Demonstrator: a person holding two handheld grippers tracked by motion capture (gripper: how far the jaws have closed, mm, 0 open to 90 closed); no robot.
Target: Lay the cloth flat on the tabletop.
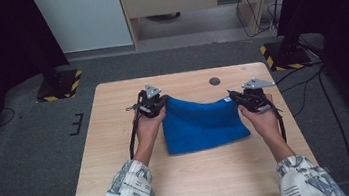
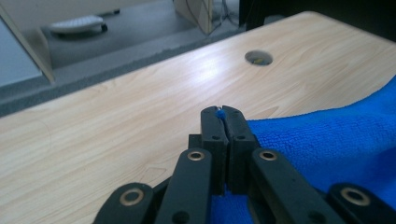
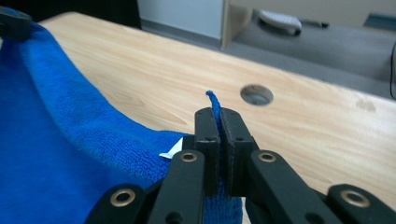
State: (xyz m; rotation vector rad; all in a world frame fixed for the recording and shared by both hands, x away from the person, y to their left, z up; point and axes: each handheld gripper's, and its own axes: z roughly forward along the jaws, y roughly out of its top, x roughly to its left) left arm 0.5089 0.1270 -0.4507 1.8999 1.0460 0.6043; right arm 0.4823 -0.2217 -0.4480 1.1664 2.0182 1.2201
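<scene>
A blue towel (image 1: 200, 122) lies on the wooden table (image 1: 116, 135), its far edge sagging between two raised corners. My left gripper (image 1: 159, 101) is shut on the far left corner, and my right gripper (image 1: 234, 95) is shut on the far right corner. In the left gripper view the black jaws (image 2: 223, 112) pinch a tuft of blue towel (image 2: 327, 144), which spreads off to the right. In the right gripper view a strip of towel (image 3: 70, 154) pokes up between the closed jaws (image 3: 216, 112), with a small white label (image 3: 172, 150) just left of them.
A round cable hole (image 1: 215, 81) sits in the table beyond the towel. Dark stands with yellow-black striped bases (image 1: 60, 84) flank the table's far corners. Cables (image 1: 307, 86) trail over the grey floor on the right. Bare tabletop lies in front of the towel.
</scene>
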